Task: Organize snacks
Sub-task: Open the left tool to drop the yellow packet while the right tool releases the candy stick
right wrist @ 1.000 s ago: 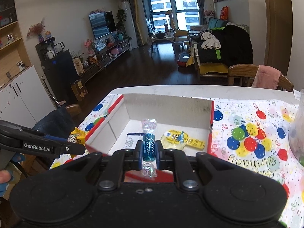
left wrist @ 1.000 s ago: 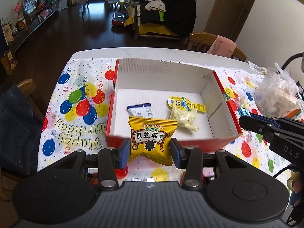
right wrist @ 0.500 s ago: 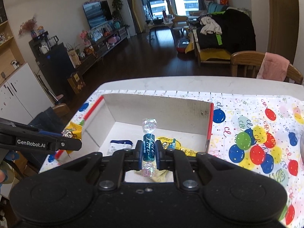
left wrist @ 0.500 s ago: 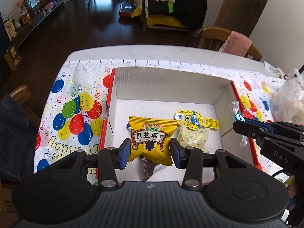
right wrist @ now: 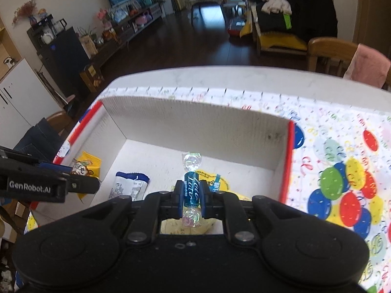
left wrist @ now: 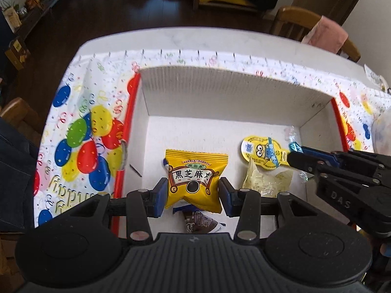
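Left gripper (left wrist: pixel 193 193) was closed on the yellow sesame packet (left wrist: pixel 195 179), held by its sides above the floor of the red-edged box (left wrist: pixel 234 90). Right gripper (right wrist: pixel 191 195) was clamped on the blue twist-wrapped candy (right wrist: pixel 191 190), held upright over the box's right half. Both items were judged ready for release. A collision was considered possible, since the two tools hung close together inside the box; the packet could also have landed on the dark wrapper (left wrist: pixel 200 222) beneath it. The dark wrapper and the Minion-lidded snack (left wrist: pixel 262 152) were shown clearly only in the left view; the white-and-blue packet (right wrist: pixel 130 185) was shown plainly only in the right.
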The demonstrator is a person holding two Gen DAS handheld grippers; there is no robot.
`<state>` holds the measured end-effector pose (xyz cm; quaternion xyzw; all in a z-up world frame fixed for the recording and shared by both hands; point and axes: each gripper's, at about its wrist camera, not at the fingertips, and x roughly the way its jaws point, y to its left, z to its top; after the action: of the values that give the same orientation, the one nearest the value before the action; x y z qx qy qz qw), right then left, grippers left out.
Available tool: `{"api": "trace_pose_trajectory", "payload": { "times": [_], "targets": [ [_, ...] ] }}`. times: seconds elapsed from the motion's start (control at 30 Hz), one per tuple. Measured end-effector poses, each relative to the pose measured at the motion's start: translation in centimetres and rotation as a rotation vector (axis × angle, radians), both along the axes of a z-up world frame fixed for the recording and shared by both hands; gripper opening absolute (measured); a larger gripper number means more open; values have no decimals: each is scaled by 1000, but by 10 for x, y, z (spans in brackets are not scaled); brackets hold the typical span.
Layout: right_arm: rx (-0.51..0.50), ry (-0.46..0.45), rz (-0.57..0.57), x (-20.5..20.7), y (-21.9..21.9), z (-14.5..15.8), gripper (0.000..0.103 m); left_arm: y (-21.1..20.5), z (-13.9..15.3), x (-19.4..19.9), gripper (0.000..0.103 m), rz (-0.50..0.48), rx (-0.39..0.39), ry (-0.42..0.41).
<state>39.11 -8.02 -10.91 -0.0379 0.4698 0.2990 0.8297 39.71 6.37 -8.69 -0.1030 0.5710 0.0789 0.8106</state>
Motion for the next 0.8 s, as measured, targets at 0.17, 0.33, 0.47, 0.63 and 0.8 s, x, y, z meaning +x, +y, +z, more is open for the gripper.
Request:
{"api": "trace_pose_trajectory", "payload": {
  "times": [0.17,0.33,0.47,0.63,0.8],
  "targets": [
    [-39,39,15,5,11,-10,11,-1,-15,14,44,-7,14,61],
    [-68,72,25,11,16,-20,11,-2,-30,23,44,-16,26,120],
    [-80,85,34,13,18,-24,11,-2,-39,26,44,-21,24,146],
    [-79,90,34,15,16,-25,15,-1,-46,29,44,-28,22,167],
    [-76,81,35,12,13,-20,19,0,-45,30,44,-29,16,164]
  ]
}}
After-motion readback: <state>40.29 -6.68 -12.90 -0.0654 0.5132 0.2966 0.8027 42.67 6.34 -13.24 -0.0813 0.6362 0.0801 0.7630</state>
